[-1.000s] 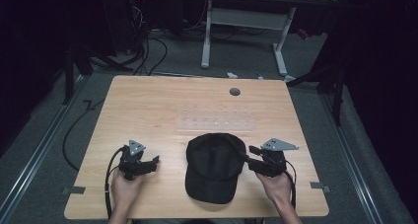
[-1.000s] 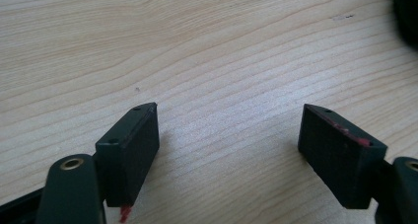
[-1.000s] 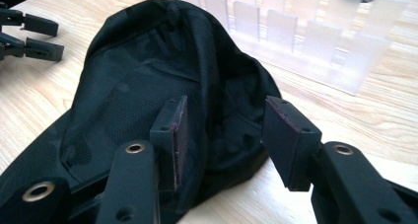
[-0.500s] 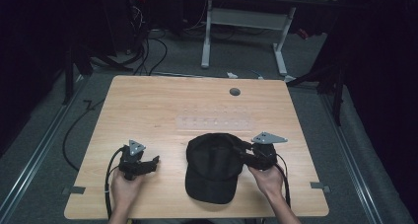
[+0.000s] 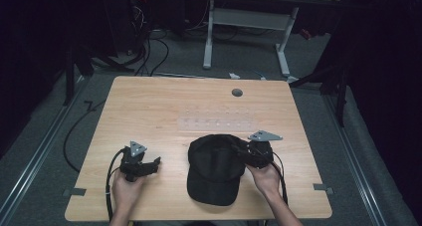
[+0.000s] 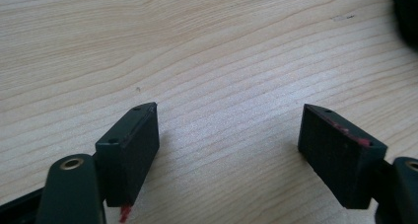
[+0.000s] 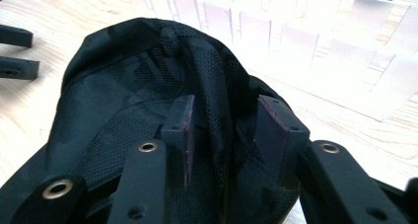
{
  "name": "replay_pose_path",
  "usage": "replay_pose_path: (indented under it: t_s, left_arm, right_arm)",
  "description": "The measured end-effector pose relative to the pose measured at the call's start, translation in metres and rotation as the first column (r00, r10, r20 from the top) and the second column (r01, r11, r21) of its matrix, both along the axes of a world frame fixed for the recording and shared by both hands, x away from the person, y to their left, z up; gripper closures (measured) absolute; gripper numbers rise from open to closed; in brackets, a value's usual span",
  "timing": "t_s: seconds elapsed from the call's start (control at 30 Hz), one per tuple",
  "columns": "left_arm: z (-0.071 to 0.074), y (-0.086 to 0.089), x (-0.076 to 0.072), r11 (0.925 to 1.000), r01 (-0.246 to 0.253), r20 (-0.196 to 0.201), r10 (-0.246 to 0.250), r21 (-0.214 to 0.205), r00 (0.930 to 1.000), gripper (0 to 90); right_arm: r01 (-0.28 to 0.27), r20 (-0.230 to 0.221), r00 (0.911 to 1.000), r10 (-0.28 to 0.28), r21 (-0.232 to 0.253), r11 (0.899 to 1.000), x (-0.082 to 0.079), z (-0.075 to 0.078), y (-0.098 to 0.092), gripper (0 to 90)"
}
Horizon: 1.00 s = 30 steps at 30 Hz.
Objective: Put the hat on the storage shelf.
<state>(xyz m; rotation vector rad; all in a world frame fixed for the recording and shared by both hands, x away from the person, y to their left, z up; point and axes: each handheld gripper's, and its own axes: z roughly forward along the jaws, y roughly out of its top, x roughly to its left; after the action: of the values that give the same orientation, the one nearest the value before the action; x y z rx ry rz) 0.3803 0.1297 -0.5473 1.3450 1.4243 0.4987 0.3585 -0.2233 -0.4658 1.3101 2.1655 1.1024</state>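
Going left to right: the left claw [image 5: 149, 165] sits on the near-left part of the worktop [image 5: 149, 106], wide open with nothing in it. Its own camera shows bare wood between the two pads and just a dark sliver of the cap [image 6: 408, 12] at the top right corner, so it's well apart from the action.

The cap [image 5: 215, 166] lies in the near middle of the worktop, brim toward the person, just this side of a clear plastic tray [image 5: 219, 124]. The right claw [image 5: 245, 152] is at its right edge and has just been closing, with a fold of the crown fabric standing between the jaws. I can't tell if the pads are actually pressing on it yet; there looks to be a bit of slack either side.

What could go wrong, in my opinion:
- It's a thin fold of soft mesh, so a lift could let it slide out, or bring up one layer while the rest sags.
- Nothing pins the other side, so a pull could just drag the whole cap across the wood.
- The tray is close behind, so a push forward could bump it.

The high view gives you the layout, but there the grip is just a black blob. The right gripper view [image 7: 222, 135] shows the fold and the pad gap properly.
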Motion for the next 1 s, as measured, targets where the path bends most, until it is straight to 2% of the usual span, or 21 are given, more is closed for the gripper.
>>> replay_pose_path:
  t_s: [0.5, 0.6, 0.67, 0.7, 0.9, 1.0]
  left_arm:
    - [0.0, 0.0, 0.0, 1.0, 0.0, 0.0, 0.0, 0.002, 1.0, 23.9]
    - [0.0, 0.0, 0.0, 1.0, 0.0, 0.0, 0.0, 0.002, 1.0, 23.9]
    - [0.0, 0.0, 0.0, 1.0, 0.0, 0.0, 0.0, 0.002, 1.0, 23.9]
    - [0.0, 0.0, 0.0, 1.0, -0.001, 0.001, 0.001, 0.0, 1.0, 23.9]
    - [0.0, 0.0, 0.0, 1.0, 0.0, 0.0, 0.0, 0.002, 1.0, 23.9]
    - [0.0, 0.0, 0.0, 1.0, 0.0, 0.001, 0.0, 0.002, 1.0, 23.8]
  right_arm:
    - [0.021, -0.046, 0.9988, -0.02, 0.01, 1.0, 0.01, -0.007, 0.004, 58.9]
    - [0.014, -0.062, 0.998, -0.015, -0.001, 1.0, 0.013, -0.009, 0.004, 68.8]
    - [0.011, -0.062, 0.998, -0.011, -0.005, 1.0, 0.014, -0.01, 0.004, 71.3]
    - [0.005, -0.075, 0.9972, -0.005, 0.008, 1.0, 0.015, -0.011, 0.005, 75.3]
    - [-0.002, -0.075, 0.9972, 0.003, 0.009, 1.0, 0.016, -0.012, 0.006, 82.9]
    - [-0.001, -0.099, 0.9951, 0.003, 0.022, 1.0, 0.017, -0.011, 0.006, 85.2]
